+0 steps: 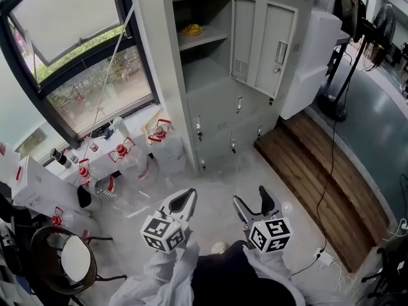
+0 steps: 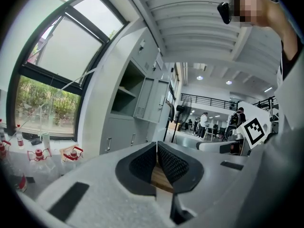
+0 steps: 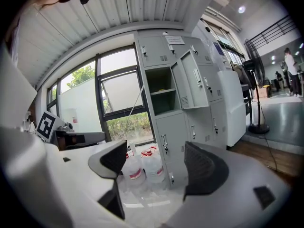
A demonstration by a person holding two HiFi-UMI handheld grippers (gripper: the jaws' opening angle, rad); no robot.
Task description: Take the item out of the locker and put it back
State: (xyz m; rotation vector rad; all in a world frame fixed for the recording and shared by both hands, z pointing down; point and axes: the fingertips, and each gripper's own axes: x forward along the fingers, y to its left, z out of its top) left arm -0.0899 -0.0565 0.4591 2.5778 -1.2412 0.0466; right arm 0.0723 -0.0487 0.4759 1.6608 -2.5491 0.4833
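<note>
Left claw (image 1: 186, 198) is sitting pinched shut and empty; right claw (image 1: 253, 200) is gaping wide, holding nothing. Well ahead of and above both, the yellow item (image 1: 191, 29) is lying on the upper shelf (image 1: 207, 38) of the open locker (image 1: 210, 101).

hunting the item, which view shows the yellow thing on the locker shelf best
Head view: the yellow item lies plainly on the open locker's shelf. Both gripper views show that compartment, but not the item.
</note>
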